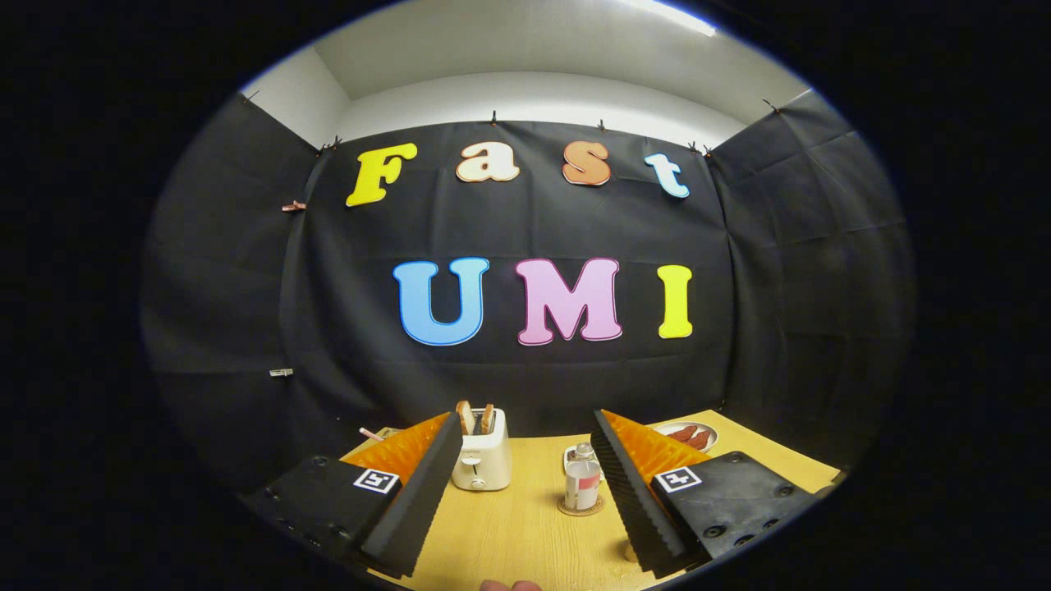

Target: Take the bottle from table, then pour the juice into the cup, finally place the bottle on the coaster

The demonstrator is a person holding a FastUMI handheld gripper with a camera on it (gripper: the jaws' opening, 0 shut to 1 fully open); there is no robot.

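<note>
The claw (525, 492) is gaping wide, holding nothing; the bottle (582, 486) is standing on the coaster (580, 509), so backing off straight seems wisest.

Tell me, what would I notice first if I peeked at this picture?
Two big black and orange fingers spread wide open over a wooden table, gripping nothing. Just ahead, between them, a small bottle stands upright on a round coaster. Beside it sits a cream toaster with toast poking out.

Staged kitchen booth, black cloth wall (525, 386), wooden table (525, 525), toaster (483, 460) with bread, plate (688, 435) of food
</note>
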